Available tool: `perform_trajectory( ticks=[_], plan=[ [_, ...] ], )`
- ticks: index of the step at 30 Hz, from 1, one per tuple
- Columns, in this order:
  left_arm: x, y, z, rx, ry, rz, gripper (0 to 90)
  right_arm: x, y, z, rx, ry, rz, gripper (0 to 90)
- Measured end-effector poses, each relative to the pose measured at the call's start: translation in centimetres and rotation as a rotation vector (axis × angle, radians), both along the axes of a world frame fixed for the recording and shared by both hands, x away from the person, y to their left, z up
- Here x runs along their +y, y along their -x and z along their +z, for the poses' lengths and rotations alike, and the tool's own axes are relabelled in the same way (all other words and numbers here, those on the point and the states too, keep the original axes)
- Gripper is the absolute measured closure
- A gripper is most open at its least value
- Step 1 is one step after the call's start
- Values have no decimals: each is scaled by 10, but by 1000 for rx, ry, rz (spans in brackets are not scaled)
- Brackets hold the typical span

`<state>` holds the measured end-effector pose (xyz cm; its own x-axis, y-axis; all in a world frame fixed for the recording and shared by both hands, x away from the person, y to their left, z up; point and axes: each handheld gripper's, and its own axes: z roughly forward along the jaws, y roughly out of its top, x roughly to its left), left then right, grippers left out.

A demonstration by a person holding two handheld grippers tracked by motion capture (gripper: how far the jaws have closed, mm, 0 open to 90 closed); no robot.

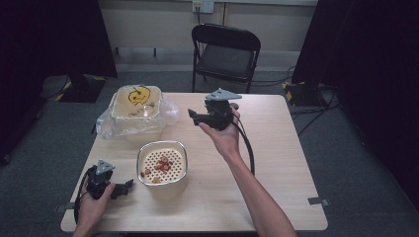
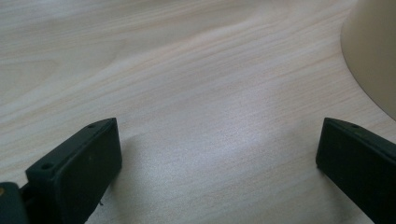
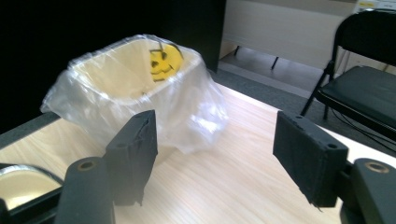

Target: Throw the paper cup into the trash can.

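A cream bin lined with a clear plastic bag [image 1: 136, 111] stands at the table's back left, with a yellow smiley-face piece [image 1: 138, 95] inside it. Nearer me sits a cream container with a metal rim [image 1: 162, 165]; its perforated insert holds reddish and brown scraps [image 1: 160, 165]. My left gripper [image 1: 128, 186] rests low at the front left, open, its tips just left of that container [image 2: 373, 56]. The left gripper [image 2: 219, 163] has only bare wood between its jaws. My right gripper [image 1: 192, 115] hovers over the table's middle, open and empty. The right gripper [image 3: 219, 140] points at the lined bin [image 3: 140, 88] and the smiley piece [image 3: 163, 63].
A black folding chair [image 1: 226, 54] stands behind the table's far edge [image 3: 364, 84]. Dark curtains hang at both sides. The wooden table [image 1: 276, 148] has bare room on its right half. The metal-rimmed container [image 3: 23, 182] shows at the lower left of the right gripper view.
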<state>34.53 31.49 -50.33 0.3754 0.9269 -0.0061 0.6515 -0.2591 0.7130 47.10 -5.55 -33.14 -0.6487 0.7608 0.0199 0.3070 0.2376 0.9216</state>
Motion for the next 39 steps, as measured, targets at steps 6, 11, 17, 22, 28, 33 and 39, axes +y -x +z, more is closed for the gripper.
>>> perform_trajectory(
  ticks=[6, 11, 17, 22, 28, 33, 39],
  plan=[
    [0, 0, 0, 0, 2, 0, 0, -21, 8, -15, 49, 7, -24, 247],
    [0, 0, 0, 1, 2, 1, 0, -43, 22, -22, 58, 1, -42, 227],
    [0, 0, 0, 0, 3, 1, 0, -74, 40, -38, 83, 3, -81, 220],
    [0, 0, 0, 1, 1, 1, 0, -93, 48, -44, 97, -16, -110, 203],
    [0, 0, 0, 1, 2, 0, 0, -124, 58, -59, 128, -14, -160, 198],
    [0, 0, 0, 1, 1, 1, 0, -144, 67, -80, 164, 9, -187, 175],
    [0, 0, 0, 0, 1, 1, 0, -170, 78, -107, 228, 32, -242, 161]
  ],
)
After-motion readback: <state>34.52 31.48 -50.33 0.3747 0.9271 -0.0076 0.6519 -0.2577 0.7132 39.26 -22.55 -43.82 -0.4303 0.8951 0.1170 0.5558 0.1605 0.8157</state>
